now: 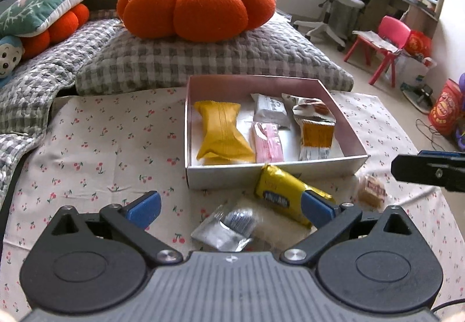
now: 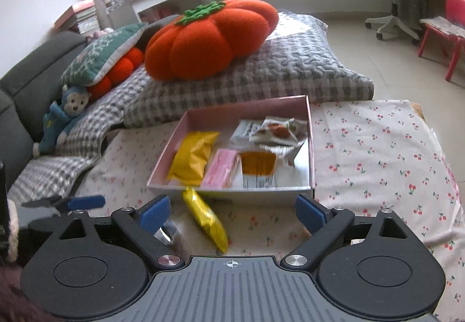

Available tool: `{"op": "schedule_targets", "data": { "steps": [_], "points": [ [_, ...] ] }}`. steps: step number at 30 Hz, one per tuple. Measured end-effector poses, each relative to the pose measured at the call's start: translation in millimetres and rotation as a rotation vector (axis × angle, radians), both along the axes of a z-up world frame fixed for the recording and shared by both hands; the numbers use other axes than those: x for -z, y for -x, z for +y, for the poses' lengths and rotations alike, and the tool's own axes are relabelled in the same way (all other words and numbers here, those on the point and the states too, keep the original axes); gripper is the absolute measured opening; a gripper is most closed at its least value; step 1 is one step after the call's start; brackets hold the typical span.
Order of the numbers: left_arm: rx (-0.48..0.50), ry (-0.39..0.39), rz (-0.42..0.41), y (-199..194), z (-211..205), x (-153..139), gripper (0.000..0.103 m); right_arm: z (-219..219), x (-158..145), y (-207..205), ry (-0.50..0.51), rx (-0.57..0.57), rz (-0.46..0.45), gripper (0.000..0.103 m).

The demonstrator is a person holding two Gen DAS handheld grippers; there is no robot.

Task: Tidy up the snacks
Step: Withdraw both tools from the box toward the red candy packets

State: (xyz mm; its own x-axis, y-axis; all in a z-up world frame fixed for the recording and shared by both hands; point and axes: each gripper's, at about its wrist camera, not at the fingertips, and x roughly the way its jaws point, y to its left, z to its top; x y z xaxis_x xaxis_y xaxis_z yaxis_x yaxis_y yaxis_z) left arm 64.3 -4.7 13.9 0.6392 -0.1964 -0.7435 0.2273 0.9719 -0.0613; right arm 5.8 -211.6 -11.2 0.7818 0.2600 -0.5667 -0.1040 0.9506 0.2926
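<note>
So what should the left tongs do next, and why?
Probably ease down and close on the clear packet. The left tongs are open with that packet lying between the blue fingers, still outside the box. The yellow packet leaning on the box front looks like a job for afterwards.

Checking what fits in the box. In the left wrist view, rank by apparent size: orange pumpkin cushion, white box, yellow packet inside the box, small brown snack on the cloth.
1. orange pumpkin cushion
2. white box
3. yellow packet
4. small brown snack

Apparent size only; the cushion lies farthest away.
</note>
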Motion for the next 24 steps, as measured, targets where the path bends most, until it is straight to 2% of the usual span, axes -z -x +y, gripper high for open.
{"op": "schedule_targets", "data": {
  "steps": [8,15,19,24],
  "points": [
    [0.037,0.010,0.033,12,5,21,0.103,4,21,16,0.083,-0.010,-0.027,0.095],
    [0.062,0.008,0.052,29,10,42,0.103,15,50,35,0.209,-0.097,-0.052,0.095],
    [0.094,0.009,0.036,41,10,52,0.103,18,60,48,0.227,-0.136,-0.075,0.095],
    [0.113,0.031,0.034,54,9,63,0.103,21,79,53,0.212,-0.162,-0.043,0.096]
  ]
}}
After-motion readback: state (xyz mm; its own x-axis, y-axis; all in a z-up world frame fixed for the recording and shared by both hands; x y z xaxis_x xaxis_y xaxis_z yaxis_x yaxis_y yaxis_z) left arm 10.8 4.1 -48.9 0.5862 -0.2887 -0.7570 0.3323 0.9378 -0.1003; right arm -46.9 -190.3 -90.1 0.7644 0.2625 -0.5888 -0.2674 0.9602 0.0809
